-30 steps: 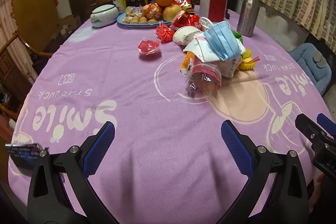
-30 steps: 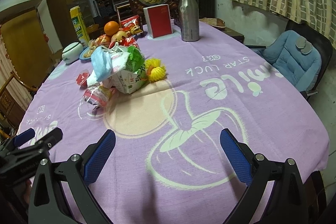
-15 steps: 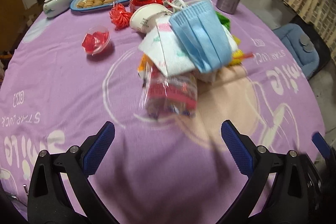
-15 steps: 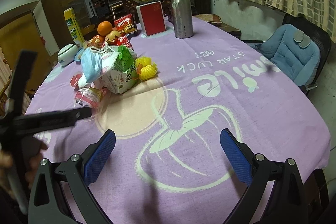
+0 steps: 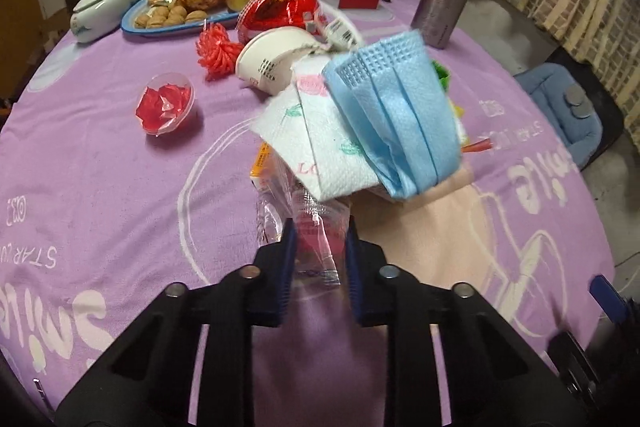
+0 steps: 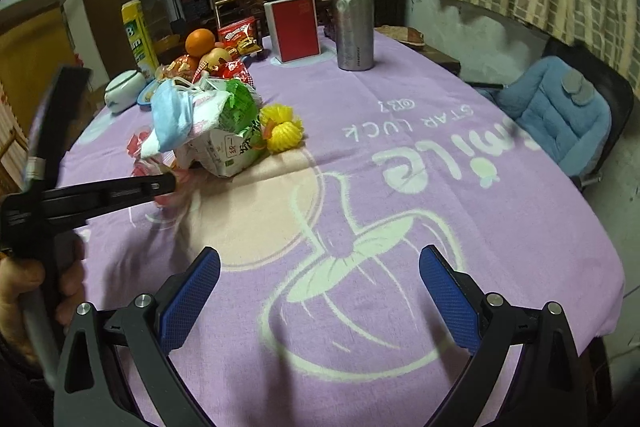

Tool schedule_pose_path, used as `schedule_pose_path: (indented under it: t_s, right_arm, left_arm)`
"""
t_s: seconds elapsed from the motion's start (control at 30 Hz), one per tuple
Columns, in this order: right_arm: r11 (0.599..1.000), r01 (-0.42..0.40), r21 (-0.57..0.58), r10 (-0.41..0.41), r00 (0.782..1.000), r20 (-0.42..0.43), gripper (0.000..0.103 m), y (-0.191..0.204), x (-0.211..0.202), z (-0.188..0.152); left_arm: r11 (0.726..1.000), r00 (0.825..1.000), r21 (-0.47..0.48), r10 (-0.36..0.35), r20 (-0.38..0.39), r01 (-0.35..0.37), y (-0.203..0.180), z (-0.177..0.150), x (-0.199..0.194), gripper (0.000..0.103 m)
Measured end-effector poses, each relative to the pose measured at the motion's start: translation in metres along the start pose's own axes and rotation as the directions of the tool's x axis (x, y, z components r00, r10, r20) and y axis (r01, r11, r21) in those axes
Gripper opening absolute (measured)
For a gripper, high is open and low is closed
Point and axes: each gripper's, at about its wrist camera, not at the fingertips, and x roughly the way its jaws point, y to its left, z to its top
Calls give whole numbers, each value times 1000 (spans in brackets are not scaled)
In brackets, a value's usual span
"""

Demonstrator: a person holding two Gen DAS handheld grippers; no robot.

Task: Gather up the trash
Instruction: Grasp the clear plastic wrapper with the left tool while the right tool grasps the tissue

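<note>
The left gripper [image 5: 318, 247] is closing on the clear plastic wrapper [image 5: 316, 227] between its jaws, just before the trash pile [image 5: 360, 131], while the right gripper [image 6: 320, 291] stands wide and empty above the tablecloth [image 6: 400, 195].

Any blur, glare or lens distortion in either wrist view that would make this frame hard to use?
Left wrist view: strong fisheye bend with dark corners; the clear wrapper between the closing left tool is smeared, the blue mask fairly sharp. Right wrist view: the left tool's arm is motion-blurred, the open right tool crisp; dim room light, soft shadows on the purple cloth, no harsh glare.
</note>
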Motion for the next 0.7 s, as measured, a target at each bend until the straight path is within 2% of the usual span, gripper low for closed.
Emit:
schedule_pose_path:
  t_s: [0.13, 0.23, 0.37, 0.5, 0.67, 0.7]
  right_arm:
    - [999, 18, -41, -17, 999, 28, 98, 12, 7, 22]
    - [997, -14, -70, 16, 1000, 23, 98, 25, 20, 46]
    - [992, -63, -108, 65, 998, 15, 98, 51, 35, 73]
    - [980, -74, -185, 80, 996, 25, 98, 87, 47, 90]
    - [946, -67, -316, 63, 998, -21, 75, 132, 68, 89]
    - [943, -66, -327, 60, 998, -30, 75, 136, 71, 87]
  left_arm:
    - [999, 993, -8, -44, 110, 45, 9, -2, -37, 17]
    - [997, 984, -45, -60, 169, 68, 24, -2, -54, 17]
    - [988, 980, -140, -43, 193, 71, 50, 6, -60, 17]
    - [977, 980, -210, 16, 199, 27, 65, 6, -64, 17]
    - [967, 980, -253, 64, 186, -15, 74, 5, -64, 17]
    - [964, 980, -264, 69, 186, -18, 77, 3, -65, 17]
